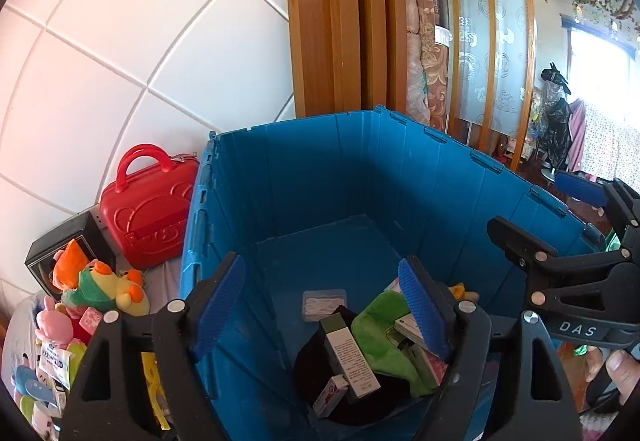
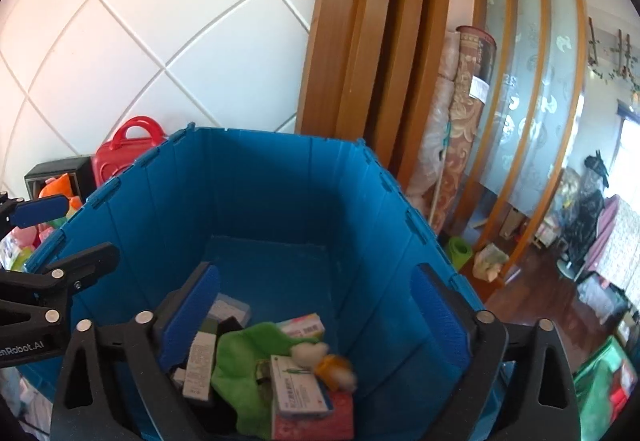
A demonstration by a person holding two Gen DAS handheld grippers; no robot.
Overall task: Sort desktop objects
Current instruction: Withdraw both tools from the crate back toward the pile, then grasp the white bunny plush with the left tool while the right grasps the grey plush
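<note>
Both claws hang over the blue crate [image 1: 328, 177], the left claw [image 1: 320, 305] and the right claw [image 2: 316, 313] each spread wide with nothing between the pads. At the crate's near end lie the sorted things — a green cloth [image 2: 248, 365], small boxes [image 2: 298, 387] and a plush toy [image 2: 324, 359]. A red case [image 1: 148, 209] stands just left of the crate.

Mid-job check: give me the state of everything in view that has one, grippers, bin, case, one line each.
left gripper: open, nothing between its fingers, over the bin.
right gripper: open, nothing between its fingers, over the bin.
blue bin: lidless, partly filled at the near end.
green cloth: crumpled, lying in the bin among boxes.
red case: shut, upright beside the bin.
plush toys: piled outside the bin.
</note>
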